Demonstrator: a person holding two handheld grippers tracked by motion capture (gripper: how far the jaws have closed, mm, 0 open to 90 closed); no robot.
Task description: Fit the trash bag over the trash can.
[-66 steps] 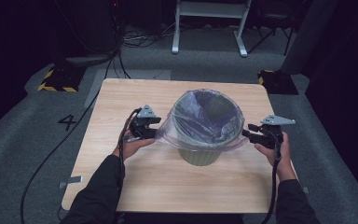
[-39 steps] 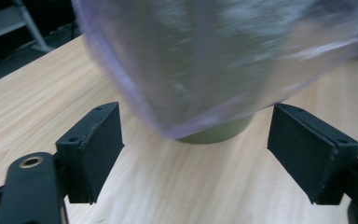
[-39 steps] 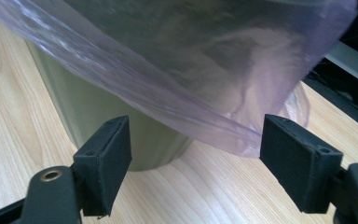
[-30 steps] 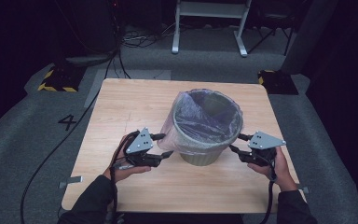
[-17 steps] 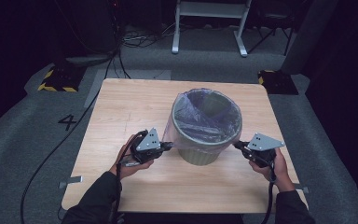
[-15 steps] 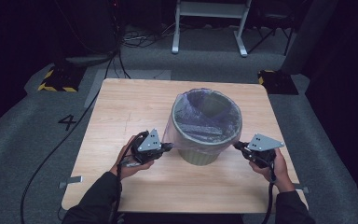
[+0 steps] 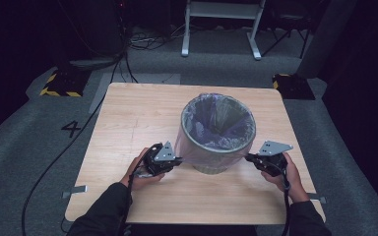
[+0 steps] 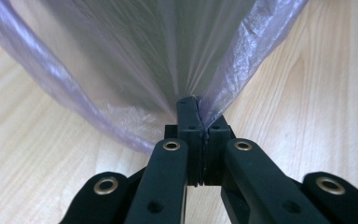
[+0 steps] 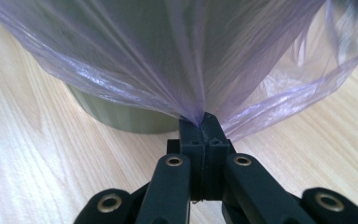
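A grey-green bin (image 7: 211,160) stands upright near the middle of the worktop (image 7: 128,118), a little toward the near edge, with a thin lilac bin bag (image 7: 219,120) lining it and folded down over its rim. The work in hand looks like pulling the bag's skirt down the outside of the bin.

The left gripper (image 7: 174,161) sits low beside the bin on the side toward the worktop's left edge. In the left gripper view its fingers (image 8: 186,119) are closed tight together, with a pleat of the bag (image 8: 135,70) pinched between them and the film fanning out taut from that pinch. The right gripper (image 7: 250,158) is on the opposite side, toward the right edge. In the right gripper view its fingers (image 9: 212,128) are likewise pressed shut on a gathered fold of the bag (image 9: 168,60), and the bin's wall (image 9: 121,119) shows just behind the film.

Both pinches take very little plastic, and the film is already stretched into tight creases. A harder downward pull could probably tear it at the fingers or slip it out of the grip. If one side is pulled more than the other, the bag may slide off the rim on the far side, or the light bin may tilt or skid across the smooth wood. Dragging the skirt too low would likely draw the liner up out of the bin's inside.
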